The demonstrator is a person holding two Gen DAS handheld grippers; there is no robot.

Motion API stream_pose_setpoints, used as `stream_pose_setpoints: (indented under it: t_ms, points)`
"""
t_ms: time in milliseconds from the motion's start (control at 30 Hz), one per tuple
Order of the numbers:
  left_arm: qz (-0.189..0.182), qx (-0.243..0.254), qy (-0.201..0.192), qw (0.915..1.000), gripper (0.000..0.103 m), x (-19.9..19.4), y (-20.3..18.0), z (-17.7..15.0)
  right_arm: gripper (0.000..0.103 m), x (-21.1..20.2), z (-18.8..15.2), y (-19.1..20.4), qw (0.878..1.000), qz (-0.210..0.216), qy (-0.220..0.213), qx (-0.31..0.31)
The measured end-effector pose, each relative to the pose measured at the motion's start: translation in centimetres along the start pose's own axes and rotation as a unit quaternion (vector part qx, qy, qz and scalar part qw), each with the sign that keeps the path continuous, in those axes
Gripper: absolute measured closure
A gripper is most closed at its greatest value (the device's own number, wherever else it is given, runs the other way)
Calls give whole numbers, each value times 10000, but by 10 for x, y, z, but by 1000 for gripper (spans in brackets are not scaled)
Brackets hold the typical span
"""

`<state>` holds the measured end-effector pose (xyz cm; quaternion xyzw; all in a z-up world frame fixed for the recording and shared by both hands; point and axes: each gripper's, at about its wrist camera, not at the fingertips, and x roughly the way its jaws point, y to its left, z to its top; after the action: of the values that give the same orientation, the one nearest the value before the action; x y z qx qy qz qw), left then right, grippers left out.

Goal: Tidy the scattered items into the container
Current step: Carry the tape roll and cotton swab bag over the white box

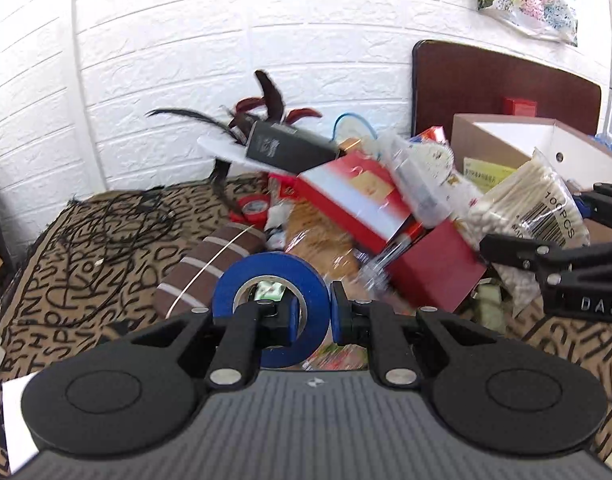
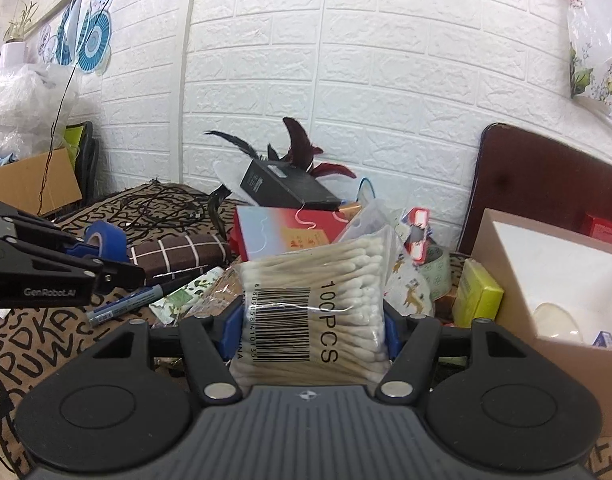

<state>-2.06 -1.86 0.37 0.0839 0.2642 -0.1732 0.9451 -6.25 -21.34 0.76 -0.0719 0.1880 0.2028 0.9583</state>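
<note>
My left gripper [image 1: 312,314] is shut on a blue tape roll [image 1: 241,280]: one finger sits inside the hole and the other presses on the outside of the ring. The roll hangs above the patterned tablecloth [image 1: 65,288]. In the right wrist view the left gripper [image 2: 105,264] and its blue tape roll [image 2: 103,236] show at the left. My right gripper [image 2: 312,332] is shut on a clear bag of cotton swabs [image 2: 314,280], which is lifted off the pile. That bag of cotton swabs [image 1: 534,200] also shows at the right of the left wrist view. An open cardboard box [image 2: 502,256] stands to the right.
A heap lies between the grippers and the white brick wall: a red gift box [image 1: 358,196], a black box [image 1: 285,146] with dark feathers, a brown checked pouch [image 2: 177,258], a marker [image 2: 125,304] and a yellow-green box [image 2: 476,294]. A tangled black cable [image 1: 117,220] lies at the left.
</note>
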Motion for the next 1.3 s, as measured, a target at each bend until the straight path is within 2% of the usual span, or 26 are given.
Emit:
stream_pose_setpoints:
  t_ms: [200, 400, 700, 1067, 1300]
  points:
    - [-134, 195, -218, 9995, 86, 4, -34, 26, 40, -12, 8, -25, 9996, -247, -149, 79]
    - [-422, 434, -439, 9972, 86, 6, -73, 47, 40, -25, 10, -50, 9983, -522, -229, 138]
    - [-897, 755, -655, 9909, 86, 21, -134, 76, 39, -43, 13, -112, 9909, -1194, -391, 477]
    - [-1241, 994, -676, 9849, 86, 59, -202, 103, 39, -39, 8, -187, 9772, -1955, -382, 740]
    - [-1379, 1069, -486, 9835, 86, 88, -237, 106, 39, -23, -10, -230, 9691, -2213, -119, 1086]
